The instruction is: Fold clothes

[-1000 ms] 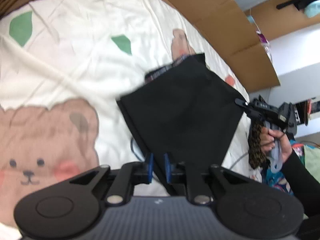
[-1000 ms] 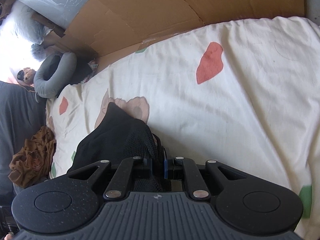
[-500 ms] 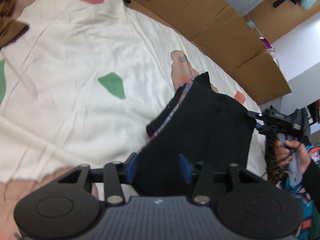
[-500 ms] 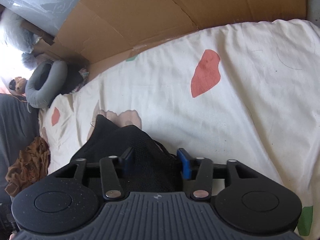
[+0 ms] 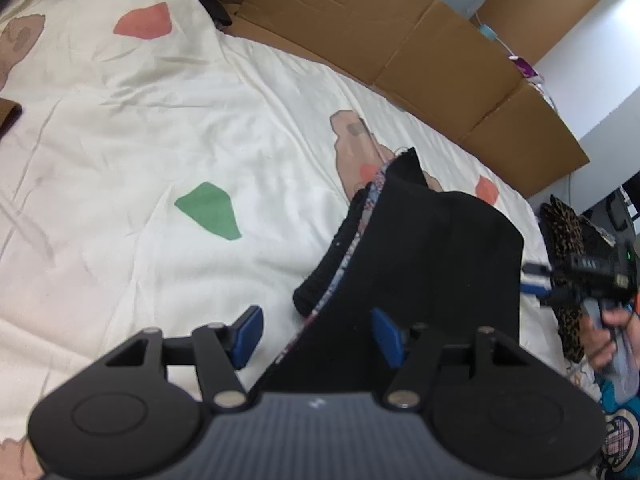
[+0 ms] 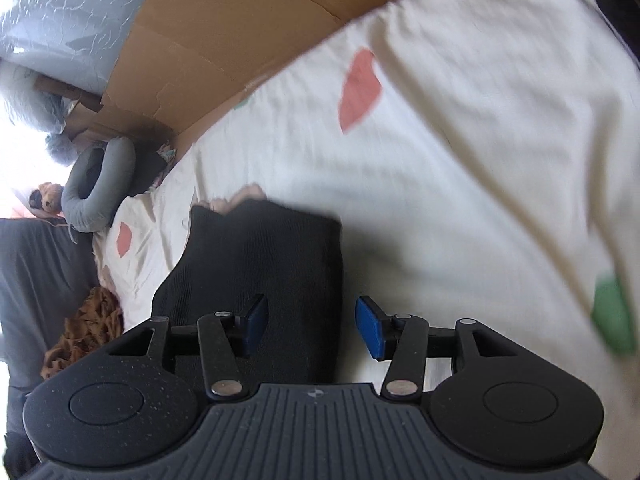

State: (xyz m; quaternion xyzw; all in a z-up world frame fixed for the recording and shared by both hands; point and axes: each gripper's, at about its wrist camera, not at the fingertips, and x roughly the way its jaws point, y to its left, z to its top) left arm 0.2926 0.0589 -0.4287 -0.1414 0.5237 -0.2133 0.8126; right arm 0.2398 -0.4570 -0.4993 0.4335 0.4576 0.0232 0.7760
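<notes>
Folded black garment (image 5: pixel 432 248) on a cream bedspread (image 5: pixel 120 120) printed with bears and coloured patches, lying at about 1 o'clock in the left wrist view and 11 o'clock in the right, doubled over with a patterned band showing along its left edge. Left gripper (image 5: pixel 316 332) low over the near corner, jaws spread wide with cloth between the blue pads (image 5: pixel 248 330) but nothing pinched. Right gripper (image 6: pixel 308 324) likewise spread, its left pad over the dark knit, its right pad over bare sheet, clamping nothing. Probably a release after a fold, or a fresh reach for the next crease; impossible to settle from this alone. Flat placement on the open bedspread likely chosen for room to smooth and square the edges. Cardboard sheets (image 5: pixel 400 40) lining the far side of the bed, a crumpled brown garment (image 6: pixel 84 332) off at 9 o'clock, a grey neck pillow (image 6: pixel 100 184) beyond.
</notes>
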